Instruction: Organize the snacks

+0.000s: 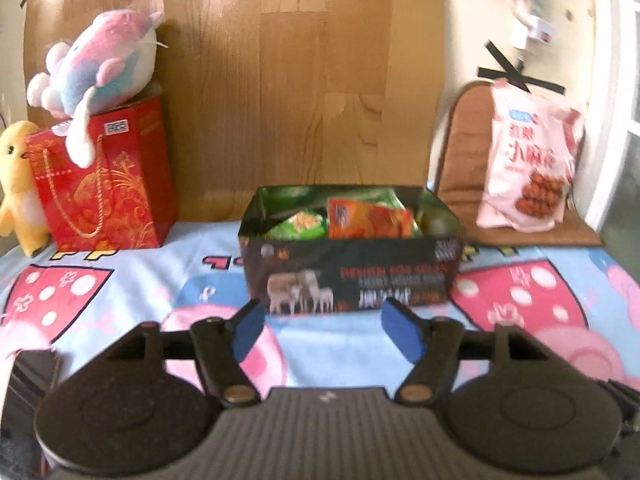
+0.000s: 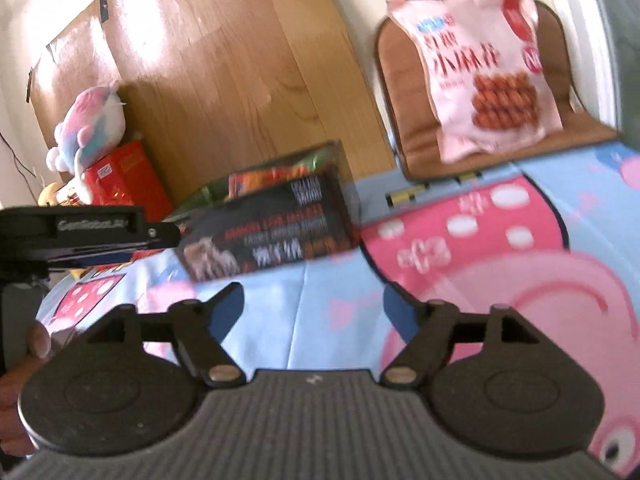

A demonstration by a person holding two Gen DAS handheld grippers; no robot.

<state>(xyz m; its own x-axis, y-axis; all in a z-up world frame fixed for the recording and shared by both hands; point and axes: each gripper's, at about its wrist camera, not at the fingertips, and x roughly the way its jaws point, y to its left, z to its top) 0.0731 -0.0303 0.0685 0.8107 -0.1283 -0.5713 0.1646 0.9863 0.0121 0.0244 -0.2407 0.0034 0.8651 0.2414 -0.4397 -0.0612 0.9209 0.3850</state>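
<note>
At twelve o'clock, dark box [image 1: 352, 276] holding snack packets; both tongs [image 1: 323, 330] [image 2: 314, 312] wide, empty. Next: fetch pink bag [image 2: 478, 76].

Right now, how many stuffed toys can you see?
2: a pink-and-blue plush lying on top of the red gift bag, and a yellow chick standing beside that bag. Others may be hidden.

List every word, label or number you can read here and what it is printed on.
"GenRobot.AI": on the black body of the left gripper, seen from the right wrist, slightly blurred.
Pink snack bag: large red Chinese characters, too blurred to read.
Dark snack box: red and white print, unreadable.
Red gift bag: white label, too small.
</note>
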